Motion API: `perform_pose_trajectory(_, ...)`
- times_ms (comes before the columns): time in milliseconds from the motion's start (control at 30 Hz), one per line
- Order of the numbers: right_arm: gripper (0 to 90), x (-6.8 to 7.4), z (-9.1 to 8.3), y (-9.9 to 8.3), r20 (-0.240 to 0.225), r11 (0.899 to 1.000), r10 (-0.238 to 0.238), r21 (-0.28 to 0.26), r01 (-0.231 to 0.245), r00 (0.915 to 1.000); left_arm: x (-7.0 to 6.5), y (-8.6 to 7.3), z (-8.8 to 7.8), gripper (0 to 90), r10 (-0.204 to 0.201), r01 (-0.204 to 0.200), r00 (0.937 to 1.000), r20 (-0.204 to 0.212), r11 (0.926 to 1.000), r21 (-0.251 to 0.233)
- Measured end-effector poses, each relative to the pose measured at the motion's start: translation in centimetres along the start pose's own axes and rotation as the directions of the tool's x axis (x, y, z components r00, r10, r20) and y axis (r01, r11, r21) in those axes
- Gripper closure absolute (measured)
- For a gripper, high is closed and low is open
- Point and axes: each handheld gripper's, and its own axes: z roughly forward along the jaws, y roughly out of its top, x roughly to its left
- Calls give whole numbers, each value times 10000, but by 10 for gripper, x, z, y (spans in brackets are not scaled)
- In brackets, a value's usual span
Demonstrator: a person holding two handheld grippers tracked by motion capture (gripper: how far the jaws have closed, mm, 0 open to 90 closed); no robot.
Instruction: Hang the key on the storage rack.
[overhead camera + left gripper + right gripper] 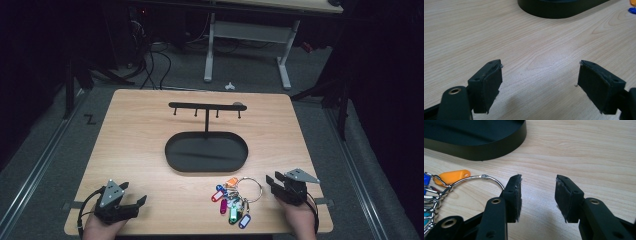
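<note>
While resting at table (145, 135) 7 o'clock, left gripper (134, 206) w/ jaws wide apart, nothing held. At 5 o'clock, right gripper (272, 182) approx half open, empty, just beside key ring (250, 189) w/ coloured tags (232, 202). Black stand (206, 150) at centre.

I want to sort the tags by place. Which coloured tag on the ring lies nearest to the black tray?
The orange tag. It lies at the top of the bunch, closest to the tray; the red, purple, green and blue tags lie farther toward the person.
</note>
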Motion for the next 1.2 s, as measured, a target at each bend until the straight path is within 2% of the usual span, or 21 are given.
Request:
perform_pose_trajectory(500,510,3,-2,0,-66,9997,-233,-112,233,9997,0,1,-2,194,-38,36,9999,-147,9999,-126)
perform_pose_trajectory(700,549,1,-2,1,-27,9997,-204,-154,204,9998,3,0,-3,182,-275,269,9993,-241,9994,-232)
perform_pose_trajectory(967,581,0,-1,2,152,9999,160,-19,-159,9998,4,1,-4,161,-272,261,9990,-348,9992,-317)
perform_pose_trajectory(1100,547,2,1,3,308,9996,-66,260,58,9995,5,1,-5,155,-362,347,9987,-372,9986,-409)
perform_pose_trajectory(1200,496,7,5,3,497,9958,-669,667,635,9965,6,1,-5,151,-435,419,9983,-390,9983,-408)
